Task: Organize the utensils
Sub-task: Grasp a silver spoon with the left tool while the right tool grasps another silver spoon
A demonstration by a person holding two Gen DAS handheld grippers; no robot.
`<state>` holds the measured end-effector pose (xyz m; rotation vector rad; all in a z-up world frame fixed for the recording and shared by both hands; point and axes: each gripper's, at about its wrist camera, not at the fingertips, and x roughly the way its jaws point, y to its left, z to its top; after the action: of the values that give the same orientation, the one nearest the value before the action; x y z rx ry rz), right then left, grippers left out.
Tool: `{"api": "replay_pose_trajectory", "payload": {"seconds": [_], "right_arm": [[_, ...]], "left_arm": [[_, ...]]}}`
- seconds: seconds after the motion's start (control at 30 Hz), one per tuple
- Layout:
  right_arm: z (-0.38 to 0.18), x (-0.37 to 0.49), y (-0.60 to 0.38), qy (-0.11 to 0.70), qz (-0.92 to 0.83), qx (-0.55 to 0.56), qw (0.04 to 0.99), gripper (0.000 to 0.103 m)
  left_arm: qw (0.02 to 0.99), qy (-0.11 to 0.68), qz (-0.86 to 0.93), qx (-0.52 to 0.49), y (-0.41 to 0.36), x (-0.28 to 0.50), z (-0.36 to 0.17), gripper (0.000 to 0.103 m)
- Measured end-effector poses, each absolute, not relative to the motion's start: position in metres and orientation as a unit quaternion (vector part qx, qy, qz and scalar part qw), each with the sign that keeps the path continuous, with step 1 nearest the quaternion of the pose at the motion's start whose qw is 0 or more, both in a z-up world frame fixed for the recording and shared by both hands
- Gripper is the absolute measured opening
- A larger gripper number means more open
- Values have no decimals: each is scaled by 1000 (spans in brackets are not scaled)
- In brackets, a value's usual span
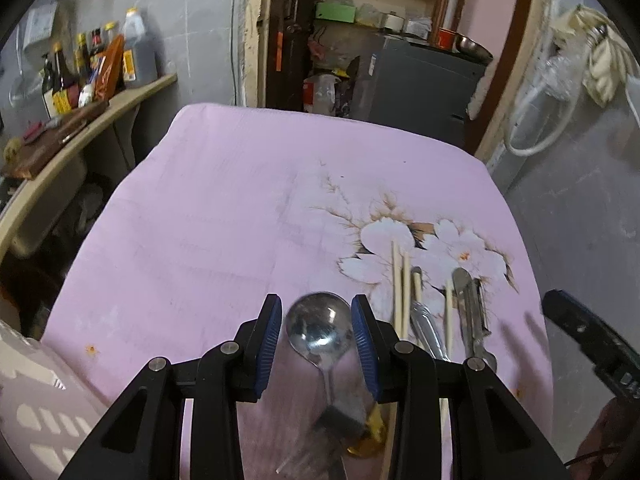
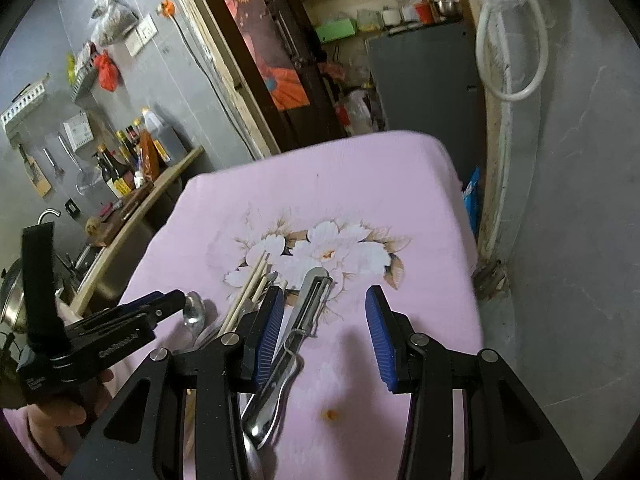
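A steel spoon (image 1: 319, 336) lies on the pink flowered cloth (image 1: 224, 216), its bowl between the pads of my open left gripper (image 1: 316, 344); the pads do not touch it. Right of it lie wooden chopsticks (image 1: 401, 292), another steel utensil (image 1: 430, 328) and a steel peeler (image 1: 472, 312). In the right wrist view my open right gripper (image 2: 325, 332) hovers over the cloth (image 2: 360, 184). The peeler (image 2: 298, 328) lies just inside its left pad. The chopsticks (image 2: 250, 290), spoon bowl (image 2: 195, 312) and left gripper body (image 2: 116, 332) are to the left.
A counter (image 1: 100, 116) with sauce bottles (image 1: 96, 68) runs along the left. A pale slotted basket (image 1: 36, 412) sits at the lower left. A doorway with shelves (image 1: 360, 12) and a grey cabinet (image 1: 420, 84) stand beyond the table's far edge. An orange spot (image 2: 330, 414) marks the cloth.
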<state>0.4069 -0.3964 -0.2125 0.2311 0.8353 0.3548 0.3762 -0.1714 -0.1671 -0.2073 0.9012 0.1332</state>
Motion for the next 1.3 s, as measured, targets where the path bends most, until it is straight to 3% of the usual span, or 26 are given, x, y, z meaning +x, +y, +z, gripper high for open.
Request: {"api": "replay_pose_trajectory", "payload": {"seconds": [0.17,0.37,0.6,0.8,0.97,1.3], "right_arm": [[-223,424,-379,433,179,96,878,38],[-239,445,-364,469,184,103,858,38],[-255,455,-351,497,179,112,842,38],[-259,458,-354,504,162,114,841,17],[-260,461,-361,514,166,128,832,16],[-227,435,-387,472,197,193,837,12]], "left_arm": [[882,451,59,-124,-158,383,-180,34],[866,477,40,-147,-151,387,-197,22],[864,475,17,-165,-144,398,-202,21],[861,481,2,-163,-148,407,-202,19],[852,488,-2,-190,-144,410,-200,7],[872,467,3,-150,-165,393,-166,4]]}}
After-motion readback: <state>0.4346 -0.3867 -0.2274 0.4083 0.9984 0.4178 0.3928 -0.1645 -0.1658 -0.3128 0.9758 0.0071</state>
